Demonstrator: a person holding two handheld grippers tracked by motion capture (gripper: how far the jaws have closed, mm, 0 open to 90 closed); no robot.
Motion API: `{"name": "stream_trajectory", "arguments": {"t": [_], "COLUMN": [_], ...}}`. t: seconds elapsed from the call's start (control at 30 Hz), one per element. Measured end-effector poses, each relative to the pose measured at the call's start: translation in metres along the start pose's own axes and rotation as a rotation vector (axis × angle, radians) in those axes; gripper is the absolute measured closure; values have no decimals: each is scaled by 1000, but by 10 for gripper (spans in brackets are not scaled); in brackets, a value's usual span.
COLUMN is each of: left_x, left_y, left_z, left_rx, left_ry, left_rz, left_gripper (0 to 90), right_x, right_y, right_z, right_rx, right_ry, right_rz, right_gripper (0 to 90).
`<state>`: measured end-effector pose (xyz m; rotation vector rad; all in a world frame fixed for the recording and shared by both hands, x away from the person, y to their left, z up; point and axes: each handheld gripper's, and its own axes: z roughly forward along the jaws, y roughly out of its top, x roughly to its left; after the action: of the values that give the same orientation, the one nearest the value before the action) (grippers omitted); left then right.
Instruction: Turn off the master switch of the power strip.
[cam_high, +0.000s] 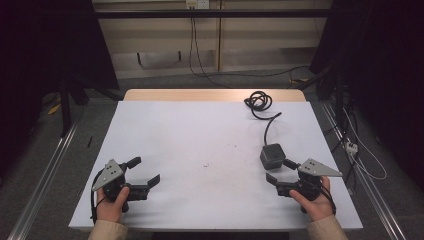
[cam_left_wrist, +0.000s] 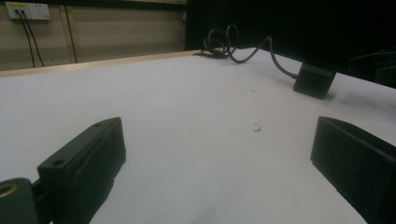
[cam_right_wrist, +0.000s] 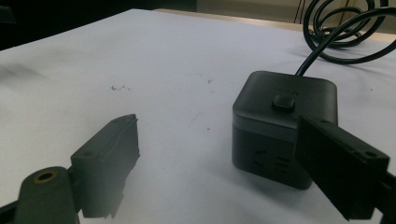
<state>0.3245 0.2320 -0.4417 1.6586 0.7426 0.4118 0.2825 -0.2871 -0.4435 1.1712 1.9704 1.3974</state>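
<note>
Dim walls and dark curtains surround a desk (cam_high: 165, 130) covered by a plain white sheet, with loose wires trailing on the floor behind it. On the right half of the desk sits a small dark power cube (cam_high: 272, 156), a boxy block with rounded edges, a button on its top face and socket slots on the side that faces the right gripper view. Its black cord (cam_high: 268, 125) runs toward the far edge and ends in a loose coil (cam_high: 258, 100) near the wooden rim. The right gripper (cam_high: 280, 170) is held just beside the cube, jaws spread wide and empty; in its own view one jaw overlaps the cube's near corner while the other stands well to the side, so the cube is not yet between them. The left gripper (cam_high: 146, 172) rests over the near left part of the desk, well apart from the cube, jaws likewise spread with nothing between them. This looks like the approach before a grasp: the next move probably calls for shifting the right gripper sideways until the cube sits squarely between the jaws, then closing on its flat sides without dragging the cord.
</note>
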Motion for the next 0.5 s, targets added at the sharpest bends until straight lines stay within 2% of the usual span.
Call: {"name": "stream_trajectory", "arguments": {"t": [0.5], "left_x": [0], "left_y": [0], "left_z": [0], "left_rx": [6], "left_ry": [4], "left_rz": [0], "left_gripper": [30], "right_x": [1], "right_y": [-5], "right_z": [-5], "right_rx": [2], "right_ry": [-7], "right_rz": [-14], "right_gripper": [130]}}
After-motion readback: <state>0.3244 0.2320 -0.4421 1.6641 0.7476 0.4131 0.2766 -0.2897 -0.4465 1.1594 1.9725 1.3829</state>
